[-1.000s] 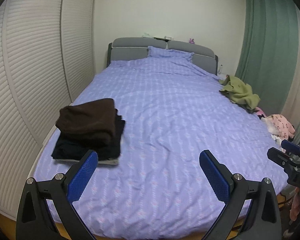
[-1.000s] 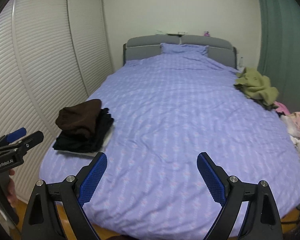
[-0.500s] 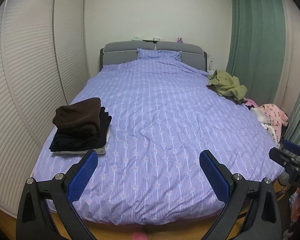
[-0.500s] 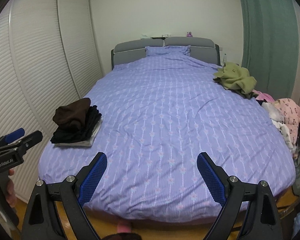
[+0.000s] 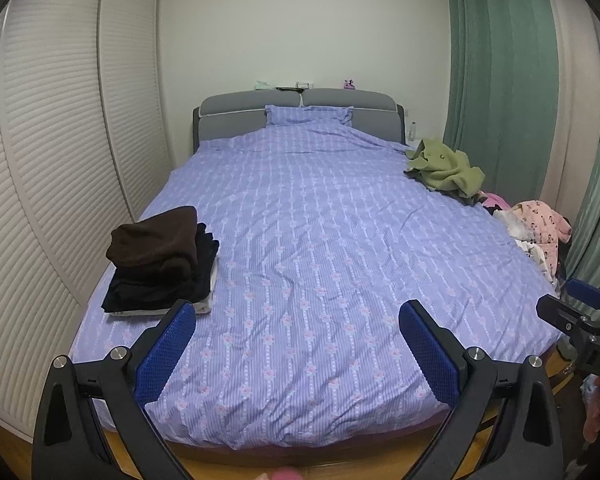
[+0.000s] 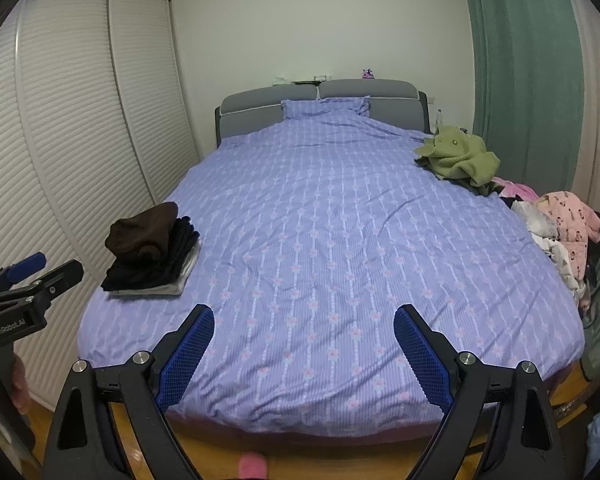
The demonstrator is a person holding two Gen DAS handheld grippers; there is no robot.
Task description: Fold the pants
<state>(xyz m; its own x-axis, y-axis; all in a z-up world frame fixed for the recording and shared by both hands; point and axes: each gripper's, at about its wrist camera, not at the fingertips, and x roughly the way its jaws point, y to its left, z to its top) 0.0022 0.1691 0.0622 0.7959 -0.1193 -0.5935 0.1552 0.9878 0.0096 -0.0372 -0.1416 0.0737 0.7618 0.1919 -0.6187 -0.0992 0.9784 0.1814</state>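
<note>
Pants folded, brown, topping dark stack on bed.

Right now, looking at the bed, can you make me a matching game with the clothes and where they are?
Things:
1. folded dark stack
2. green garment
3. pink patterned clothes
4. pillow

Places:
A. at the bed's right edge, nearer the foot
B. against the grey headboard
C. near the bed's left edge, by the slatted doors
D. on the right side, towards the head, by the green curtain

Pairs: 1-C, 2-D, 3-A, 4-B
</note>
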